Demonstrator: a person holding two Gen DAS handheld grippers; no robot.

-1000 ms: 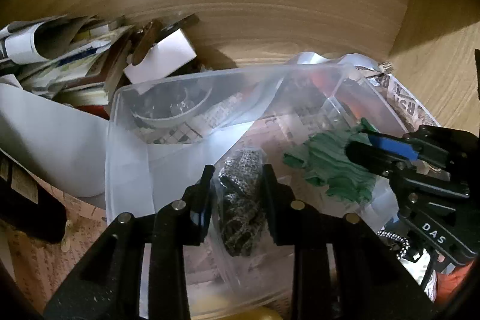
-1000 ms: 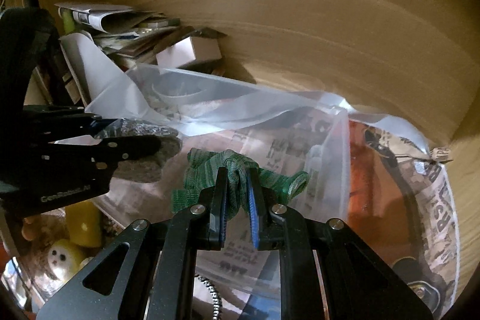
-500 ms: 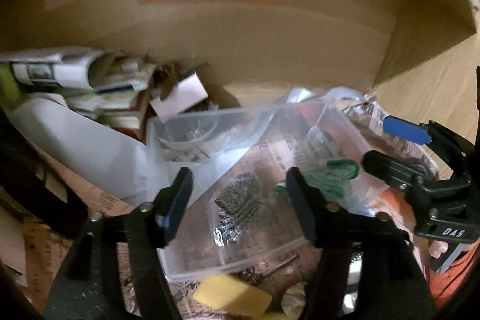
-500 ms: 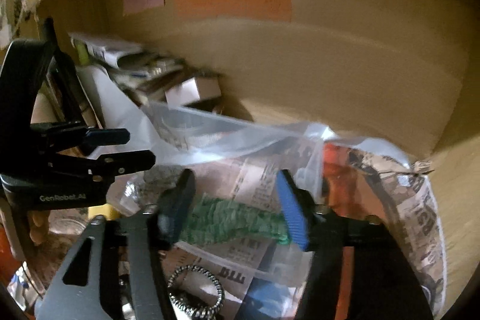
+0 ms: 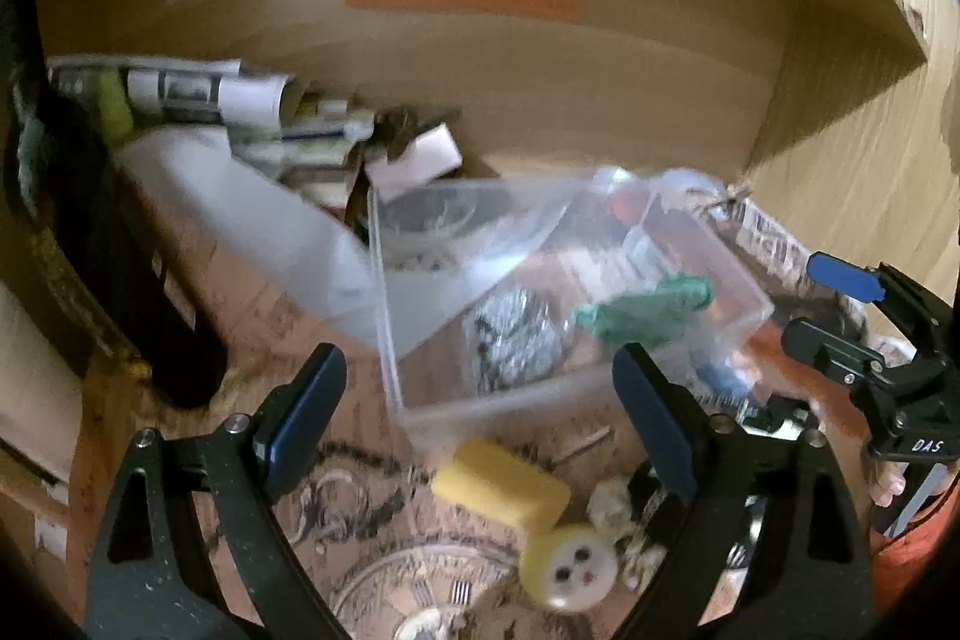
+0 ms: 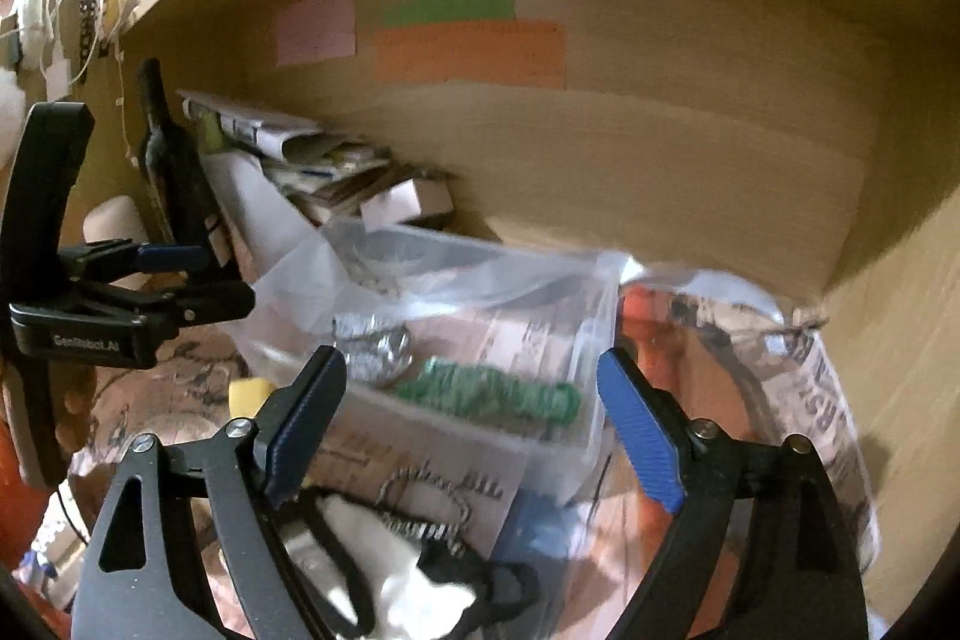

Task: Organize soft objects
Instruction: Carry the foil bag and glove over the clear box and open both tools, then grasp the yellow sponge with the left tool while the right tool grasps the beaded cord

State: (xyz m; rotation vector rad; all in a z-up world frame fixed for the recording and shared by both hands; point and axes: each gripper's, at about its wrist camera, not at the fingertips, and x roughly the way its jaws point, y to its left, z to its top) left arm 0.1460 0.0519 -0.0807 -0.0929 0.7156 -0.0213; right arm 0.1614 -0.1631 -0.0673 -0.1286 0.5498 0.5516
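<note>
Both grippers have let go and drawn back since a second ago, when each pinched an item over the clear plastic bin. Left gripper — jaws spread wide, empty, short of the bin's near wall. Inside the bin, the bagged grey mesh piece lies left, with the green cloth just beside it on the right. Right gripper — likewise wide apart, holding nothing. Yellow sponge sits outside, near the bin's front.
</note>
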